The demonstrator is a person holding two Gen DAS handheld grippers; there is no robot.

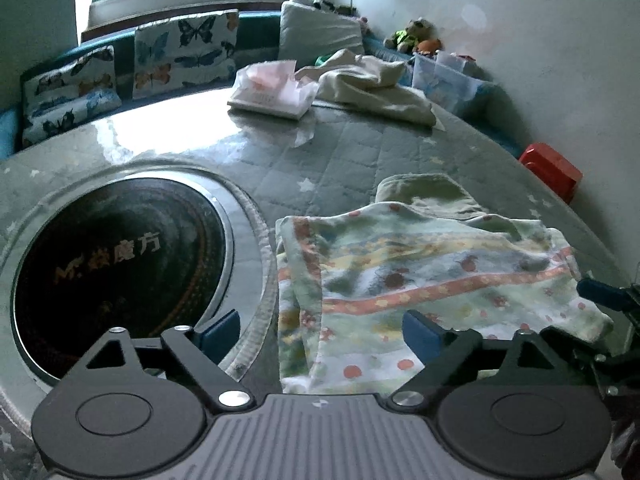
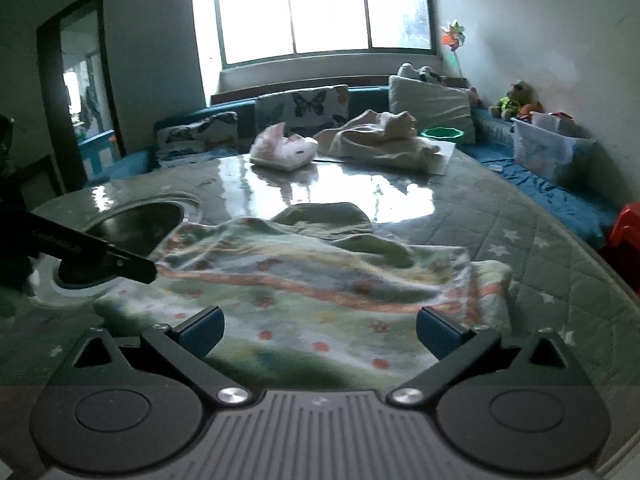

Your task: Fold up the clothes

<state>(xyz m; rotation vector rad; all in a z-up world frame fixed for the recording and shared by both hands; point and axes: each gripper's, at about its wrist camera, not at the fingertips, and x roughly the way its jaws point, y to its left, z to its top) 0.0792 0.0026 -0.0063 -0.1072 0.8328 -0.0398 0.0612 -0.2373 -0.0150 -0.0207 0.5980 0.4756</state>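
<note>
A patterned garment [image 1: 420, 280] with orange bands and red dots lies partly folded on the quilted table cover [image 1: 340, 152]. A plain pale green piece [image 1: 428, 194] pokes out at its far edge. My left gripper [image 1: 320, 334] is open at the garment's near left corner, with nothing between its fingers. In the right wrist view the same garment [image 2: 320, 288] spreads before my right gripper [image 2: 320, 330], which is open just above its near edge. The left gripper's dark body [image 2: 92, 256] shows at the left of that view. The right gripper's blue fingertip [image 1: 600, 290] shows at the garment's right corner.
A round black cooktop [image 1: 120, 260] is set into the table on the left. At the far side lie a cream pile of clothes [image 1: 372, 84] and a tissue pack [image 1: 272, 88]. Butterfly cushions [image 1: 184, 52], a clear bin [image 2: 552, 148] and a red box [image 1: 552, 170] ring the table.
</note>
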